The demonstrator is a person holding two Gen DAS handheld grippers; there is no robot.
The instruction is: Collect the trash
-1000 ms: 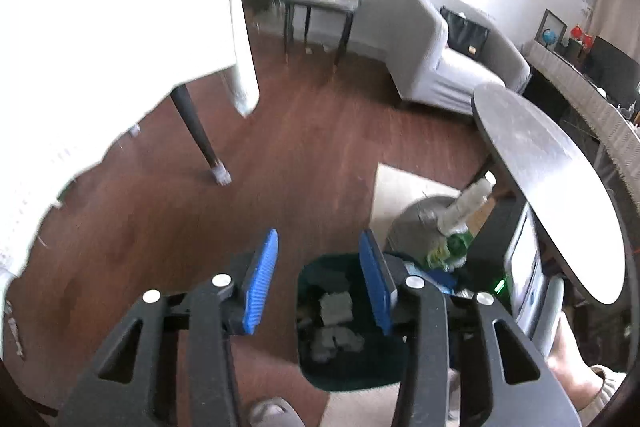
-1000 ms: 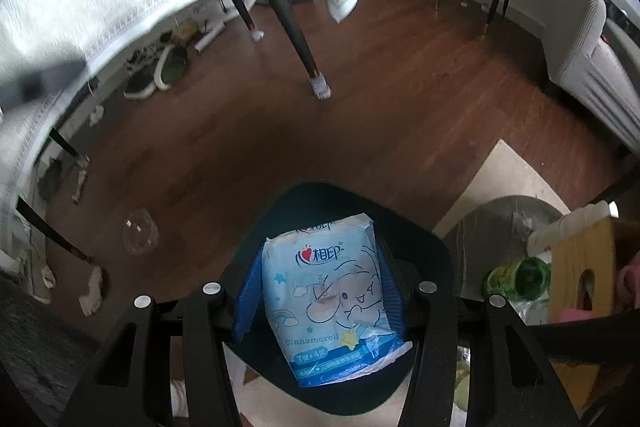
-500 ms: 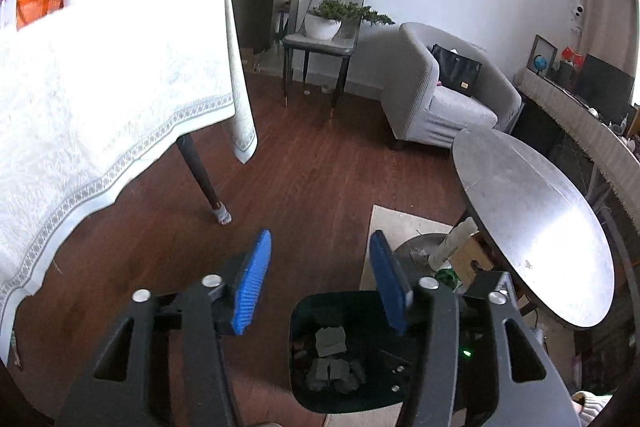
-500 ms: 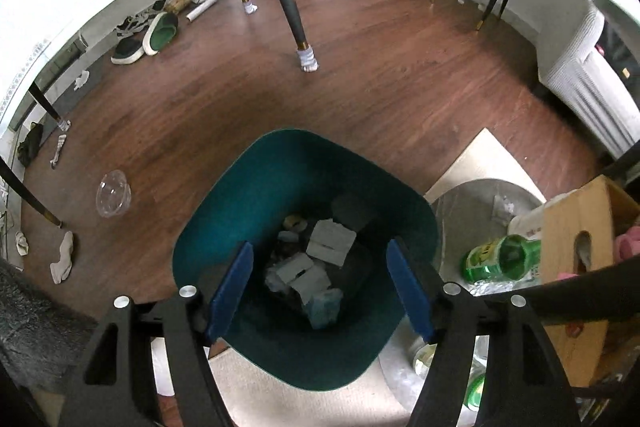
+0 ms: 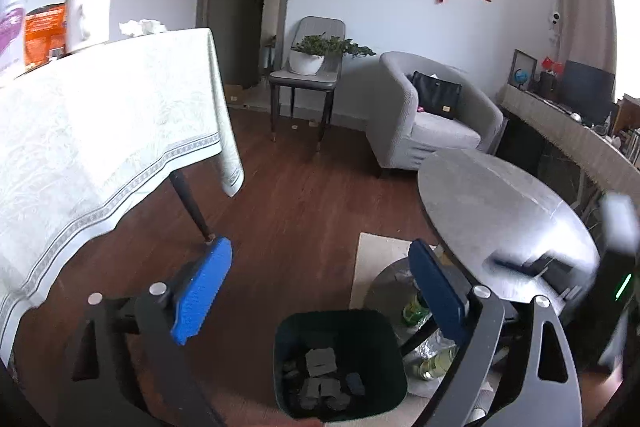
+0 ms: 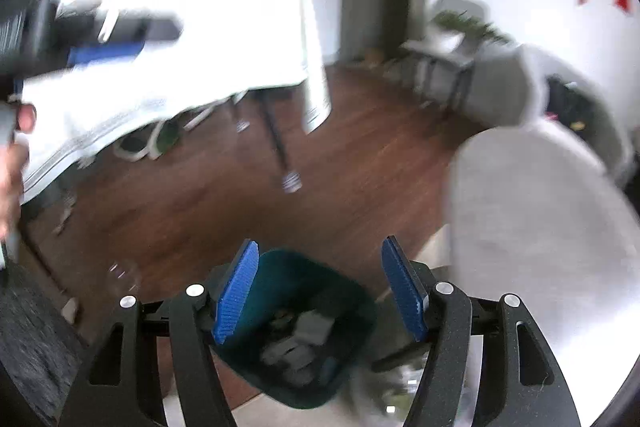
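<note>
Holding both grippers spread and empty above the floor: my left gripper and right gripper each hover over the green bin, trash pieces lying inside, near.

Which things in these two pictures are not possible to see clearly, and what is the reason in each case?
- Trash pieces in the green bin: grey shapes only, too small and dim in the left wrist view, smeared in the right wrist view.
- Bottles under the round table: left wrist view, partly covered by the left gripper finger.
- Items on the clothed table: right wrist view, motion blur and glare.
- Clear object on the floor: right wrist view, blurred.
</note>
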